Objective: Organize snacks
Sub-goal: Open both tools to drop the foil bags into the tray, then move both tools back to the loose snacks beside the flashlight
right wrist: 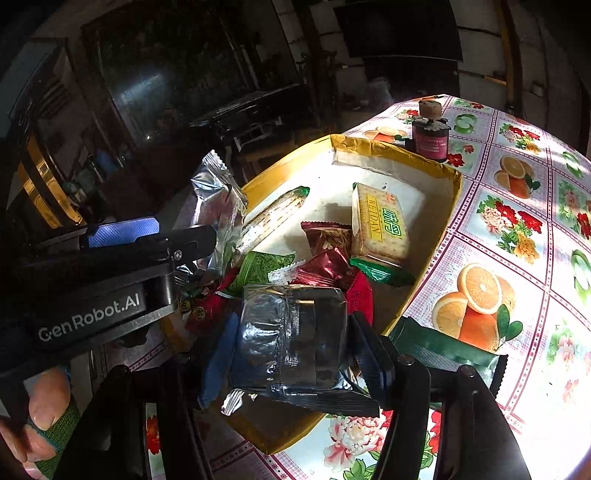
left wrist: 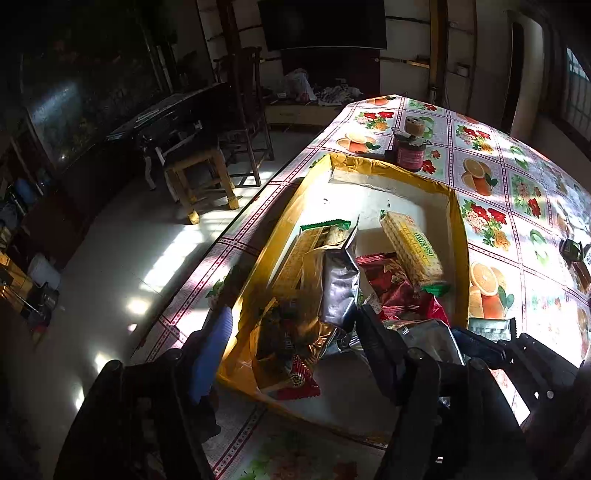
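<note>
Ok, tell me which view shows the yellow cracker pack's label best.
The right wrist view: the yellow cracker pack lies in the yellow box in sunlight with its printed face towards the camera, lettering legible. The left wrist view shows it foreshortened and at a slant, with the print harder to read.

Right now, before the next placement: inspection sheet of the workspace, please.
Surface: table under a fruit-and-flower oilcloth, sunlit.
Job's things: yellow-rimmed box holding mixed snack packets, including a cracker pack; a green packet lies outside, beside the box.
Clutter: dark jar beyond the box.
Grippers: left gripper open above the box; right gripper shut on a silvery packet.
Cables: nothing seen.
Surroundings: wooden stool, dark screen, tiled floor.
</note>
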Demonstrator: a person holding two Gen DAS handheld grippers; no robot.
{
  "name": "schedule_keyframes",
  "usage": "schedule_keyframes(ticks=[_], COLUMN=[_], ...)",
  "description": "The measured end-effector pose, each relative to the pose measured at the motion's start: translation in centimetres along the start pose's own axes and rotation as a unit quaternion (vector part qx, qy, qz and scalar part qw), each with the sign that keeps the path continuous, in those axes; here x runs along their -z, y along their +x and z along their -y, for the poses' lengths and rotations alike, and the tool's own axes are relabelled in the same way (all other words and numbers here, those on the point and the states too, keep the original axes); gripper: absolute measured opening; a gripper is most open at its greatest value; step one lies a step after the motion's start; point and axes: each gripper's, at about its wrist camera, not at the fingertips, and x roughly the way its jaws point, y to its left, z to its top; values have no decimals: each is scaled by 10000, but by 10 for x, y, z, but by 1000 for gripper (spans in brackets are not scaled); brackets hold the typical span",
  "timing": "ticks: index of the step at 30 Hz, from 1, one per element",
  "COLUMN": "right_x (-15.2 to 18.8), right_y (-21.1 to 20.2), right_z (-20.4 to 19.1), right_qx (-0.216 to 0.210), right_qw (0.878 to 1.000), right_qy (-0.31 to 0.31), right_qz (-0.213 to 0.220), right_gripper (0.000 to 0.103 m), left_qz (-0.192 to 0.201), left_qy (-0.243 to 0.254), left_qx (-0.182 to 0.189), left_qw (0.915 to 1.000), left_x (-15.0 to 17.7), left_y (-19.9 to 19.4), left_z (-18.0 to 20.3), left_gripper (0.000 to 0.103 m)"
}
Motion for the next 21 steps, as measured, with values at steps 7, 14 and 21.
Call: schedule_keyframes(ticks=[7,14,21], right_x=[2,15,45], right_y=[-18,-43,-72], right_z=[11,39,81], right_qx=[-105,-17,150], right_qw=[9996,9980,9927], right_qy=[205,569,1140], right_qz=[146,259,358], right_gripper=[78,80,81], left_qz=[24,23,161], left_qy=[-59,-5,45], left_qx=[2,50,193], left_qw=[10000,10000,9997], left_x=[-2,-4,-5], left_y=[-8,-16,-33], left_z=[-2,6,17], left_gripper=[80,80,81])
